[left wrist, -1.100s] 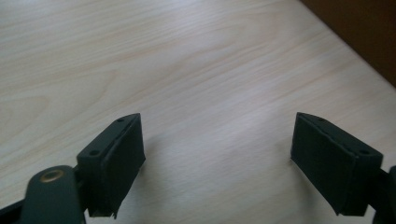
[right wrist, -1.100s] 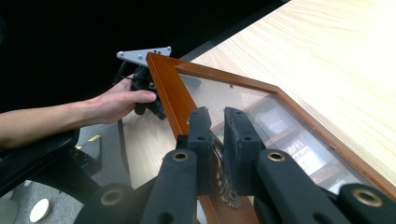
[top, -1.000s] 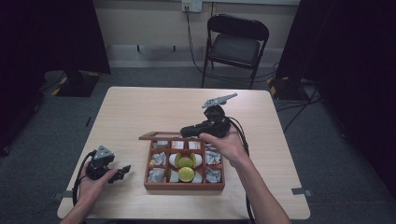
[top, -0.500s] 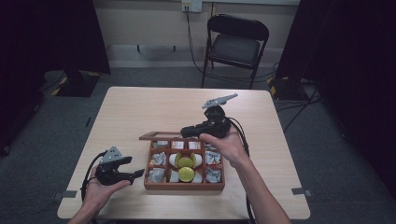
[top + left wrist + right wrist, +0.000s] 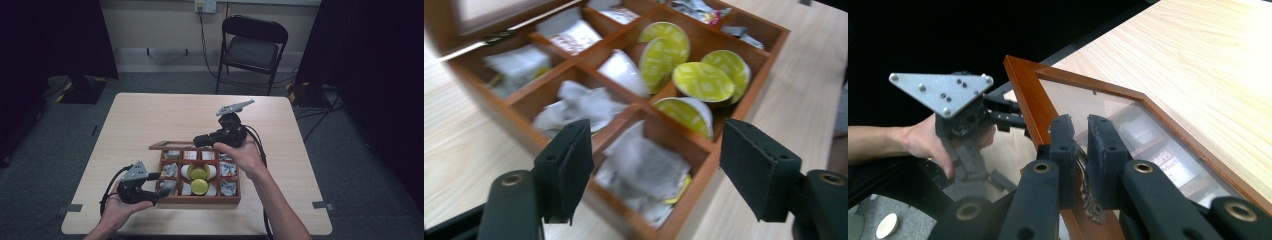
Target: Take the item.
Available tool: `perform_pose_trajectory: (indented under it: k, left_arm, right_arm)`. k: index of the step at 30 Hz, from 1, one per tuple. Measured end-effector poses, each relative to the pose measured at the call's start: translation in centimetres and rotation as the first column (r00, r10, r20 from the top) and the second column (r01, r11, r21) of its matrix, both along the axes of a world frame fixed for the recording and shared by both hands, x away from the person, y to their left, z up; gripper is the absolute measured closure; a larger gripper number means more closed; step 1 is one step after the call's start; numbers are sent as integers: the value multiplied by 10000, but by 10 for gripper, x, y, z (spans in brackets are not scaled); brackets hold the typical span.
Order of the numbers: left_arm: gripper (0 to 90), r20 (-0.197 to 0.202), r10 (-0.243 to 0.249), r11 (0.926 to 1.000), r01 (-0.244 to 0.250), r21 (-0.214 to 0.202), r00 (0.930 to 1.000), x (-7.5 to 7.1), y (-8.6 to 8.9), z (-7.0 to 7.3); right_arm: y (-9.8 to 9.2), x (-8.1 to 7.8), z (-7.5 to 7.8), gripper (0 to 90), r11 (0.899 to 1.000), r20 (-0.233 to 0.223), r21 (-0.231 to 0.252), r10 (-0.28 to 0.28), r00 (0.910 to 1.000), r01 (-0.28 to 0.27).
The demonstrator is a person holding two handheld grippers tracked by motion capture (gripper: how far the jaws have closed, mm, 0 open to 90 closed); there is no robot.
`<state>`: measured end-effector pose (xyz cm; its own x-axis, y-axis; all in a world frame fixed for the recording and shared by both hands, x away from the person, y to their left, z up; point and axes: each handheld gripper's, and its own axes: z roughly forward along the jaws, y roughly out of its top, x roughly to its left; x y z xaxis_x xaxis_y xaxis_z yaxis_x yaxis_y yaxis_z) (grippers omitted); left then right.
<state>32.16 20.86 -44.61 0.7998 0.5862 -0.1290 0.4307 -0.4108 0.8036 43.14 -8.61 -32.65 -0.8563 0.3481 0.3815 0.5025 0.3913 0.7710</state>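
A wooden compartment box [image 5: 200,201] sits on the table, filled with green-topped capsules [image 5: 199,186] and paper sachets. My right gripper [image 5: 200,141] is shut on the front edge of its glass lid [image 5: 172,146] and holds the lid raised; in the right gripper view the jaws [image 5: 1081,140] pinch the lid frame [image 5: 1023,85] at its metal clasp. My left gripper [image 5: 157,189] hovers at the box's near left corner. Its jaws [image 5: 656,160] have just been closing, still stand open, and nothing is between them. Beyond them lie sachets [image 5: 644,165] and capsules [image 5: 702,81].
The light wooden table [image 5: 150,115] has bare room to the left of and behind the box. A black folding chair [image 5: 252,45] stands beyond the far edge. Cables trail from both grippers toward the near edge.
My left gripper has moved right and slightly up, from the table's left part to the box's near left corner, with its jaws narrower. The right gripper and lid have stayed put.
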Motion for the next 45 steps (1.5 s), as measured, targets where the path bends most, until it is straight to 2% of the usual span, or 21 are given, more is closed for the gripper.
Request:
perform_pose_trajectory:
  k: [4,10,14,17,21,28,33,37,39,40,41,42,43,45]
  left_arm:
    - [310,18,-146,9998,146,-155,9999,0,-8,2]
    - [328,4,-650,9978,650,-134,9979,2,-29,4]
    - [327,17,-1016,9947,1016,-141,9948,3,-49,6]
    - [327,-17,-1249,9921,1250,111,9922,6,-58,5]
    - [333,-156,-1419,9897,1422,141,9898,11,-68,4]
    - [350,-296,-1581,9871,1587,190,9870,19,-81,3]
    - [363,-608,-1766,9836,1784,255,9824,28,-91,-1]
    - [363,-686,-1632,9842,1673,587,9842,32,-96,-4]
    - [365,-732,-1552,9857,1593,540,9852,34,-96,-5]
    - [368,-821,-1581,9850,1630,572,9840,36,-97,-5]
    - [368,-901,-1733,9812,1799,703,9807,39,-97,-5]
    - [375,-993,-1734,9812,1806,685,9798,39,-98,-5]
    - [375,-896,-1797,9790,1869,808,9796,42,-100,-5]
    - [375,-1065,-1754,9785,1853,910,9787,43,-102,-6]
  right_arm:
    - [0,1,0,820,10000,11,2,-3,10000,3]
    - [0,1,1,821,10000,7,-3,-13,10000,13]
    - [0,1,1,821,10000,5,4,-12,10000,12]
    - [0,1,1,821,10000,5,5,-12,10000,12]
    - [0,1,1,821,10000,5,4,-12,10000,12]
    - [0,1,1,821,10000,12,5,-8,10000,8]
    - [0,1,1,821,10000,18,5,-4,10000,4]
    - [0,1,1,822,10000,21,7,-3,10000,3]
    - [0,1,1,822,10000,23,8,-3,10000,3]
    - [0,1,1,822,10000,21,7,-3,10000,3]
    - [0,1,1,822,10000,22,9,2,10000,-2]
    - [0,1,1,822,10000,14,16,6,10000,-6]
    - [0,1,1,822,10000,15,13,8,10000,-8]
    - [0,1,1,822,10000,17,13,8,10000,-8]
